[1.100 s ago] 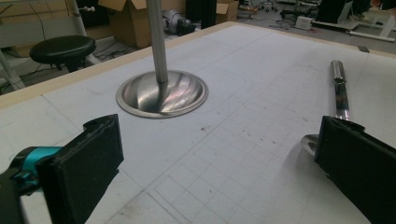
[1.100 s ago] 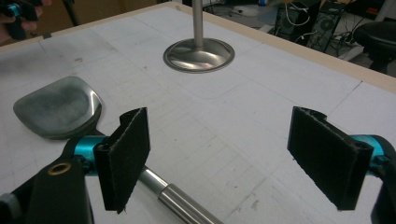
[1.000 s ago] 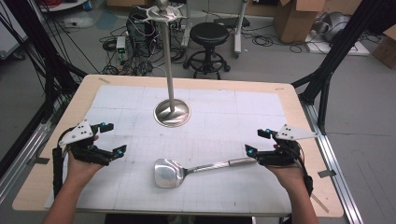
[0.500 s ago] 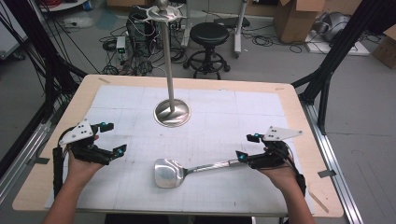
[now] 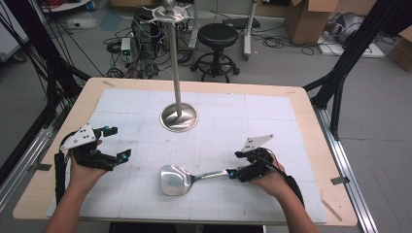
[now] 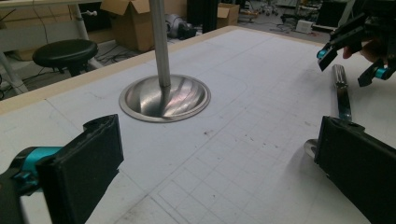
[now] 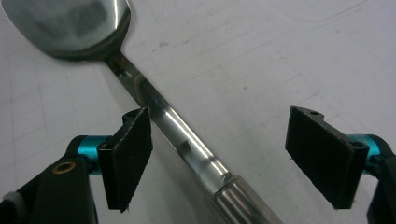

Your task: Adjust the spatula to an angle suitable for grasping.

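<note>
Where it hovered before, right claw point(image 7: 219, 161) now straddles spatula point(image 7: 154, 112).

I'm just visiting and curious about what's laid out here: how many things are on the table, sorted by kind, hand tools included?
Metal spatula: 1
Metal stand, a tall pole on a round base: 1
Hand-held grippers, left gripper and right gripper, both open: 2
Total: 4

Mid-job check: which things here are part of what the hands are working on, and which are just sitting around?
In play:
- flat-bladed polished steel spatula, lying on the mat
- right gripper, open, jaws either side of its handle
- tall steel stand with round dished base, perhaps its hanger

Just lying about:
- black round stool
- cardboard boxes
- left gripper, open, idle
</note>
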The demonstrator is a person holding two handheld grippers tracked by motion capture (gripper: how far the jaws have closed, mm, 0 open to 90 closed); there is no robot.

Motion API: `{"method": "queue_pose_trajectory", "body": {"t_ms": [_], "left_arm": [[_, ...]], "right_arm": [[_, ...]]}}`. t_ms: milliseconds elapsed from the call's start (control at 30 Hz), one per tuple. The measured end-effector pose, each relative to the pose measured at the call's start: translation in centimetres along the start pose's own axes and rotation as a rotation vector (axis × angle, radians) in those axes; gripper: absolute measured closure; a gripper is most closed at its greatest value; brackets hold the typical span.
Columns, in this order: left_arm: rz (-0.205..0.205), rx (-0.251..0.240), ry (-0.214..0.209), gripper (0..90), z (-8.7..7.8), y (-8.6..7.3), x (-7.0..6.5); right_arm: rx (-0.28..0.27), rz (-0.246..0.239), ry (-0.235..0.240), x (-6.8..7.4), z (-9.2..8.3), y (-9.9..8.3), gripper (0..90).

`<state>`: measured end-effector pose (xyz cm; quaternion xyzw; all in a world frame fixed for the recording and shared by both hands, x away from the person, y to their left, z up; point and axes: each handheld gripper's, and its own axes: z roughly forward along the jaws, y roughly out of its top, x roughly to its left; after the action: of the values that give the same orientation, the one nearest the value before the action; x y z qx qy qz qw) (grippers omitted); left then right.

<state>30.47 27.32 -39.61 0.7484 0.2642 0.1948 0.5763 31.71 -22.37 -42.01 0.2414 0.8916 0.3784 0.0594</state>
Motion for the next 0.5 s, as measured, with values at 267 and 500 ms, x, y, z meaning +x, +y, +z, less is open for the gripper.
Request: {"method": "queue_pose_trajectory", "body": {"t_ms": [267, 500], "left_arm": [[0.008, 0.003, -0.002, 1.7, 0.1, 0.1, -0.1], [0.009, 0.006, 0.001, 1.7, 0.1, 0.1, -0.1]], "right_arm": [[0.119, -0.052, 0.083, 0.8, 1.9, 0.3, 49.7], [0.110, -0.096, 0.112, 0.8, 2.0, 0.6, 61.9]]}}
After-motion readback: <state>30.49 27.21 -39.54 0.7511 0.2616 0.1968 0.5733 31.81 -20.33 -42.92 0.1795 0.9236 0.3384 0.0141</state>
